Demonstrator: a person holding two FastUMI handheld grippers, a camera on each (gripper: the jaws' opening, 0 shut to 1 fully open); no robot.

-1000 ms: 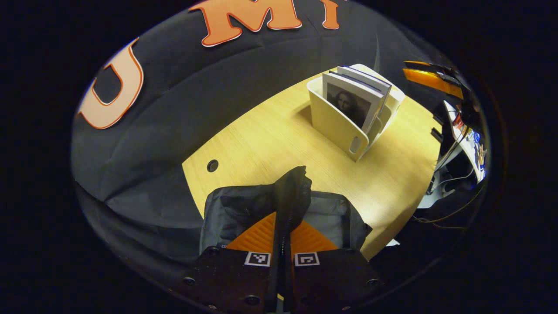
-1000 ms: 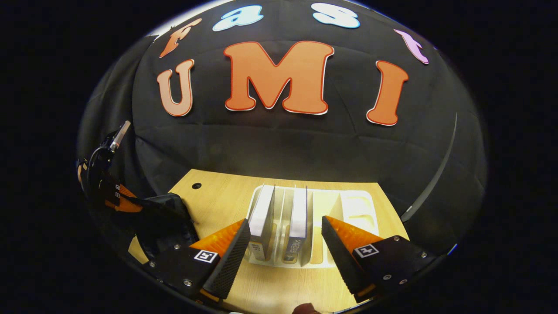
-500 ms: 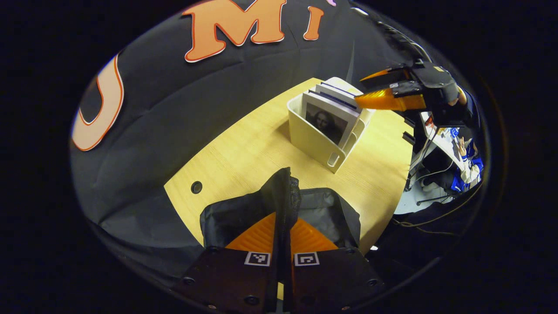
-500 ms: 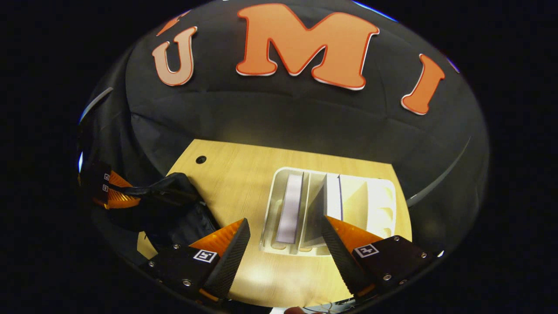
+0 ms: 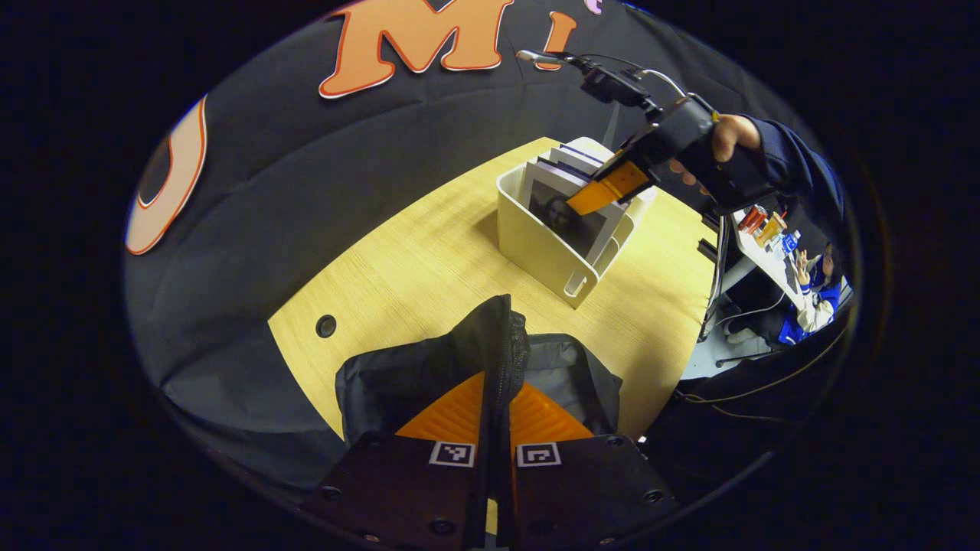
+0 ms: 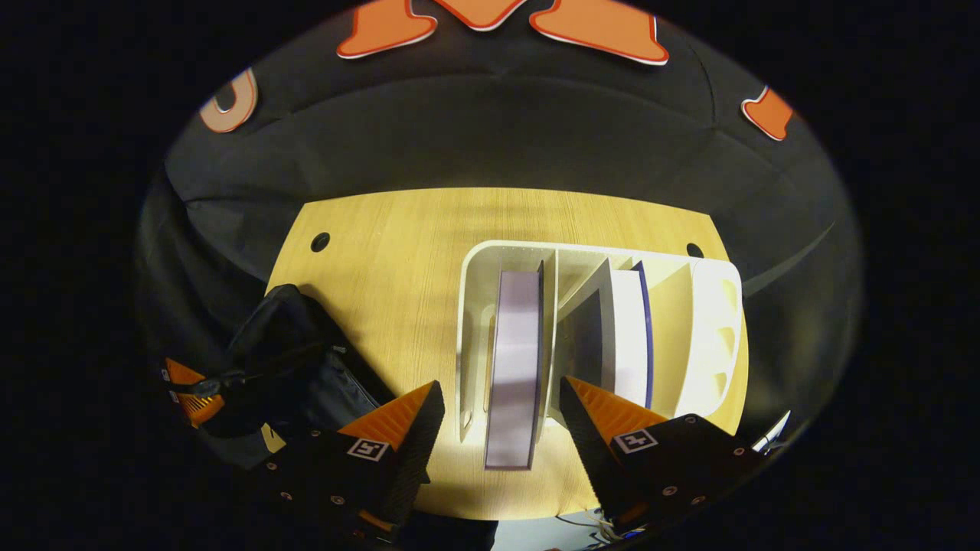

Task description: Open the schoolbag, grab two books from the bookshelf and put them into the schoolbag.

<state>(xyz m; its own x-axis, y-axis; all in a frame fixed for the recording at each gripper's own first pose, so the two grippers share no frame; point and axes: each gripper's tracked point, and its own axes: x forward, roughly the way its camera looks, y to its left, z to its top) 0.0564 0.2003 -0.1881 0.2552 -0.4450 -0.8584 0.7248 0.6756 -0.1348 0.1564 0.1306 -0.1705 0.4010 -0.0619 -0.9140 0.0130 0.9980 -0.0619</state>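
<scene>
Biggest risk here, I'd say: the right claw (image 6: 494, 428) is spread wide and lined up over the first book (image 6: 514, 360), but the slot in the white bookshelf (image 6: 471, 321) is tight. If it drops even a bit off-line, one finger could land on the divider or the shelf wall instead of beside the book, and the whole light shelf could tip or slide on the counter (image 6: 398, 252). The second book (image 6: 629, 337) leans in the next compartment over, so a sloppy pinch might bump it too.

The other worry is the schoolbag (image 5: 429, 367). The left claw (image 5: 496, 417) is clamped on a fold of its black fabric, holding the flap up. If that fabric slips out, the opening probably flops shut before a book gets there.

Position-wise: in the right gripper view the first book stands upright in the shelf's left compartment, right between the spread fingers, not touched yet as far as I can tell. The schoolbag sits at the counter's near-left corner, well apart from the shelf. From the left gripper view, the right claw (image 5: 605, 191) hovers right over the books.
</scene>
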